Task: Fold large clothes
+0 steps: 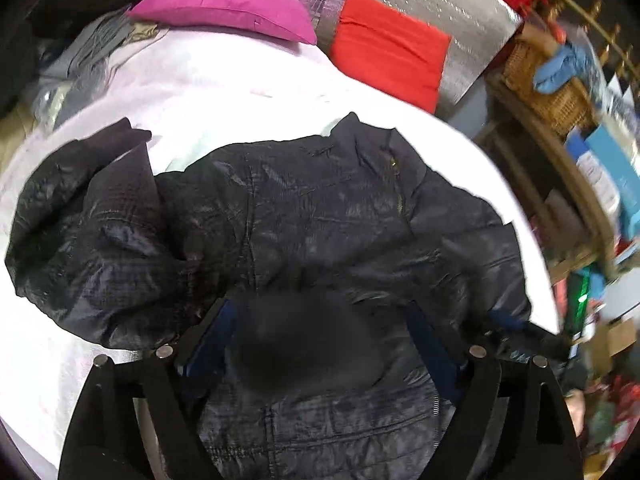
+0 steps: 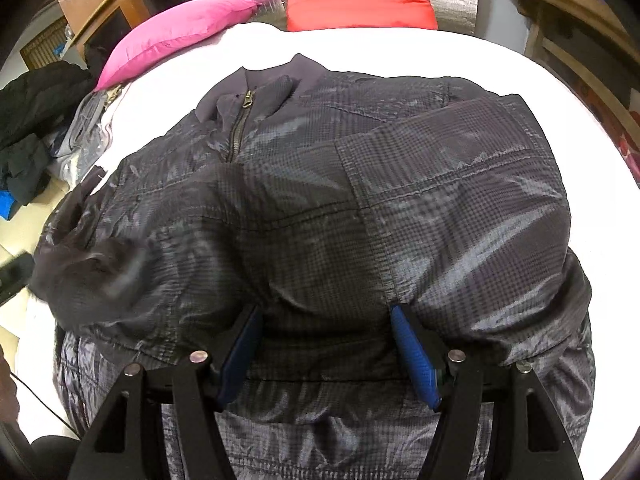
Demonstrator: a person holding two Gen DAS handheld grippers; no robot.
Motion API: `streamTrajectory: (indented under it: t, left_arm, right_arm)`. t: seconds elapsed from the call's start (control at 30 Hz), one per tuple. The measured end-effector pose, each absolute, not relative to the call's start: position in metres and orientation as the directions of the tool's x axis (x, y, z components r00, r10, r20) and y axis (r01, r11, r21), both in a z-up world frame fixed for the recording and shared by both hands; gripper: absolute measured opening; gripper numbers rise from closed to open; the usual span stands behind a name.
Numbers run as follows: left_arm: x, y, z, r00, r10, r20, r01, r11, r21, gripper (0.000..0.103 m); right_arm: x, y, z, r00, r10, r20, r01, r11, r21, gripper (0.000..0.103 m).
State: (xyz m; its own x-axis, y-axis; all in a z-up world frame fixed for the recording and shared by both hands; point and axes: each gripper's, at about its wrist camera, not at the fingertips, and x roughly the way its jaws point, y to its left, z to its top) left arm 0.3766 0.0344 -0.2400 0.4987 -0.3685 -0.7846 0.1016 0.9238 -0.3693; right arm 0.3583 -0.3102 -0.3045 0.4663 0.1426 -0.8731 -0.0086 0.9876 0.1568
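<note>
A dark navy checked puffer jacket (image 1: 320,208) lies front up on the white bed sheet (image 1: 224,96), its zip and collar (image 2: 244,100) pointing away. One sleeve (image 2: 440,184) is folded across the chest. My left gripper (image 1: 320,312) hovers over the jacket's lower part with its blue pads (image 1: 218,336) wide apart; a blurred dark piece of the jacket (image 1: 312,340) sits loose between them. My right gripper (image 2: 325,312) has its blue pads (image 2: 414,352) pressed into a thick puffed fold of the jacket (image 2: 324,280) near the hem. A blurred dark cuff (image 2: 92,276) shows at the left.
A pink cushion (image 1: 224,4) and a red cushion (image 1: 392,52) lie at the head of the bed against silver foil sheeting (image 1: 460,0). Wicker baskets and shelves (image 1: 552,92) crowd the right side. Dark clothes (image 2: 36,112) are piled beside the bed on the left.
</note>
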Motion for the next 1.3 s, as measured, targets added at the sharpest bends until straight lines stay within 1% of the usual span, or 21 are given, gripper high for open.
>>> streamTrajectory:
  t: [0.07,0.2,0.37,0.43,0.47,0.5,0.53,0.6,0.67,0.77,0.83,0.87,0.93,0.97,1.0,1.03,1.07,1.13,1.17,1.2,1.3]
  left_arm:
    - [0.377,0.033,-0.243,0.489,-0.368,-0.791,0.103,0.925,-0.367,0.089]
    - [0.384,0.02,-0.265,0.396,-0.286,-0.872,0.09,0.958,-0.274,0.089]
    - [0.377,0.022,-0.265,0.398,-0.252,-0.882,0.104,0.968,-0.23,0.089]
    - [0.377,0.02,-0.273,0.375,-0.263,-0.889,0.116,0.965,-0.237,0.077]
    - [0.377,0.019,-0.277,0.356,-0.28,-0.892,0.125,0.96,-0.252,0.06]
    - [0.377,0.018,-0.28,0.343,-0.29,-0.893,0.127,0.957,-0.262,0.05]
    - [0.378,0.018,-0.283,0.342,-0.288,-0.895,0.132,0.957,-0.258,0.047]
    - [0.378,0.017,-0.284,0.364,-0.265,-0.893,0.149,0.963,-0.225,0.026]
    - [0.375,0.015,-0.276,0.411,-0.254,-0.875,0.164,0.965,-0.203,0.012]
    - [0.369,0.012,-0.261,0.492,-0.258,-0.832,0.204,0.963,-0.178,0.011]
    - [0.369,0.007,-0.257,0.533,-0.194,-0.823,0.21,0.973,-0.094,0.011]
    - [0.37,0.006,-0.26,0.531,-0.175,-0.829,0.21,0.975,-0.072,0.015]
    - [0.375,0.005,-0.272,0.483,-0.152,-0.863,0.202,0.978,-0.059,0.039]
    - [0.377,0.006,-0.276,0.467,-0.147,-0.872,0.19,0.98,-0.063,0.061]
    - [0.378,0.007,-0.28,0.459,-0.144,-0.876,0.176,0.982,-0.069,0.066]
    - [0.379,0.009,-0.283,0.451,-0.16,-0.878,0.169,0.981,-0.093,0.066]
    - [0.38,0.008,-0.285,0.444,-0.182,-0.877,0.171,0.978,-0.116,0.063]
    - [0.38,0.011,-0.285,0.438,-0.246,-0.865,0.175,0.967,-0.186,0.04]
    - [0.38,0.011,-0.284,0.435,-0.273,-0.858,0.176,0.96,-0.216,0.021]
    - [0.381,0.009,-0.284,0.442,-0.272,-0.855,0.174,0.961,-0.216,0.01]
    - [0.384,0.005,-0.281,0.493,-0.24,-0.836,0.174,0.969,-0.176,0.005]
  right_arm:
    - [0.358,-0.309,-0.305,0.467,0.137,-0.874,-0.016,0.989,0.146,0.071]
    - [0.358,-0.305,-0.306,0.47,0.111,-0.876,-0.018,0.993,0.117,0.071]
    - [0.358,-0.307,-0.306,0.467,0.123,-0.876,-0.026,0.992,0.126,0.071]
    - [0.358,-0.308,-0.306,0.467,0.125,-0.876,-0.027,0.992,0.127,0.071]
    - [0.358,-0.307,-0.306,0.467,0.122,-0.876,-0.028,0.992,0.123,0.071]
    - [0.358,-0.307,-0.306,0.467,0.119,-0.876,-0.028,0.992,0.12,0.071]
    - [0.358,-0.306,-0.306,0.467,0.116,-0.877,-0.026,0.993,0.117,0.071]
    - [0.357,-0.306,-0.305,0.468,0.113,-0.877,-0.023,0.993,0.115,0.071]
    - [0.357,-0.307,-0.304,0.47,0.119,-0.874,-0.022,0.992,0.123,0.071]
    - [0.355,-0.316,-0.298,0.495,0.138,-0.858,0.009,0.986,0.164,0.069]
    - [0.354,-0.328,-0.292,0.524,0.139,-0.841,0.046,0.981,0.19,0.069]
    - [0.353,-0.337,-0.287,0.541,0.129,-0.831,0.068,0.978,0.197,0.069]
    - [0.349,-0.361,-0.275,0.589,0.092,-0.803,0.135,0.968,0.21,0.071]
    - [0.348,-0.376,-0.271,0.604,0.084,-0.792,0.17,0.958,0.232,0.071]
    - [0.346,-0.389,-0.268,0.612,0.08,-0.786,0.204,0.945,0.255,0.071]
    - [0.345,-0.399,-0.267,0.616,0.074,-0.785,0.228,0.936,0.267,0.071]
    - [0.343,-0.417,-0.266,0.618,0.054,-0.784,0.277,0.919,0.281,0.071]
    - [0.343,-0.438,-0.268,0.614,0.026,-0.789,0.336,0.896,0.291,0.077]
    - [0.346,-0.451,-0.272,0.601,0.023,-0.799,0.361,0.884,0.296,0.078]
    - [0.35,-0.458,-0.274,0.591,0.019,-0.807,0.378,0.876,0.298,0.078]
    - [0.359,-0.472,-0.285,0.588,0.041,-0.808,0.394,0.858,0.33,0.078]
